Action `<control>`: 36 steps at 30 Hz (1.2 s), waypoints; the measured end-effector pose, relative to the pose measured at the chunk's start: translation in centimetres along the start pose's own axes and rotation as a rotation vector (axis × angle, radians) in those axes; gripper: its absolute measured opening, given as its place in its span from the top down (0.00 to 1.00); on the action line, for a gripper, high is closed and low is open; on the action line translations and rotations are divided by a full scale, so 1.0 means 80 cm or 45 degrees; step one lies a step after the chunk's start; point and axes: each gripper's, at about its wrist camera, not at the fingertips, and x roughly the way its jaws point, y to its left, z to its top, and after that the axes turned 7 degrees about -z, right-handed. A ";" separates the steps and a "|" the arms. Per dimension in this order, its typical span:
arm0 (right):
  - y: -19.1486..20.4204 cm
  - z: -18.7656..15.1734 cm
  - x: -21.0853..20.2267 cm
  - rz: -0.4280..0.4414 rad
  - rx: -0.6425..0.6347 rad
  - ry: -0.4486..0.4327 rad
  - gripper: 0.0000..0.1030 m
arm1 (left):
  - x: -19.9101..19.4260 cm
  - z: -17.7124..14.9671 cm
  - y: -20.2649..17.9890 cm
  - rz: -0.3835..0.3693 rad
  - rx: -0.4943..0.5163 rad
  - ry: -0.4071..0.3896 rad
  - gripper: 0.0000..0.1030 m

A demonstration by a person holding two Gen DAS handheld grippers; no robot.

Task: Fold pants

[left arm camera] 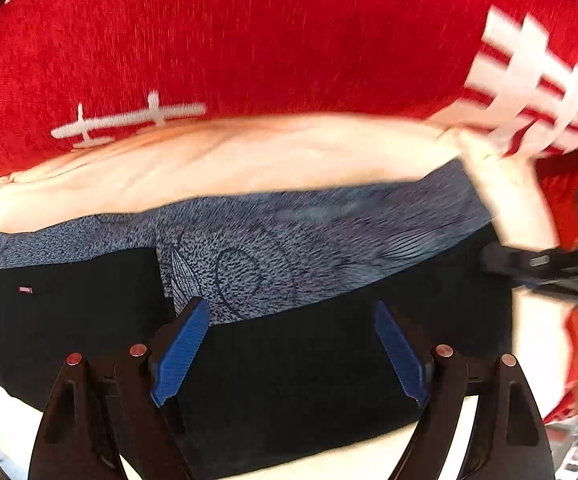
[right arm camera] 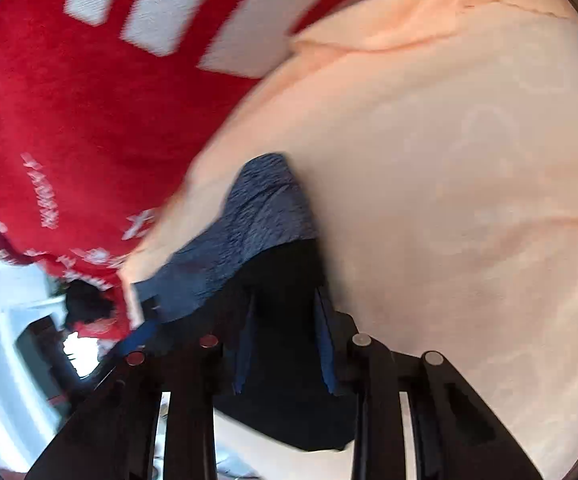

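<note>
Mid-fold: pants (left arm camera: 289,360) lie crosswise on a peach sheet (left arm camera: 229,168), red blanket (left arm camera: 229,32) beyond.
Largest first: blanket, sheet, then pants, dark with a grey patterned band, long axis running left to right. Left gripper (left arm camera: 289,352) hovers just above them, jaws wide, holding nothing. Right gripper (right arm camera: 285,344) has narrow jaws pinching the pants' right end, so it is nearer for the next fold.
</note>
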 end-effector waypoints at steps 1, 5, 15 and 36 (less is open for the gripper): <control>0.011 0.001 -0.001 -0.004 -0.037 0.008 0.70 | 0.008 -0.003 0.003 0.041 0.003 0.016 0.17; 0.025 0.004 0.009 -0.294 -0.169 0.017 0.70 | 0.017 -0.015 0.014 0.055 -0.034 0.041 0.17; 0.037 -0.041 -0.011 -0.533 -0.233 -0.066 0.45 | -0.042 -0.048 0.035 0.013 -0.177 0.080 0.17; 0.080 -0.172 0.012 -0.643 -0.403 0.026 0.20 | -0.054 -0.133 0.094 0.109 -0.310 0.198 0.00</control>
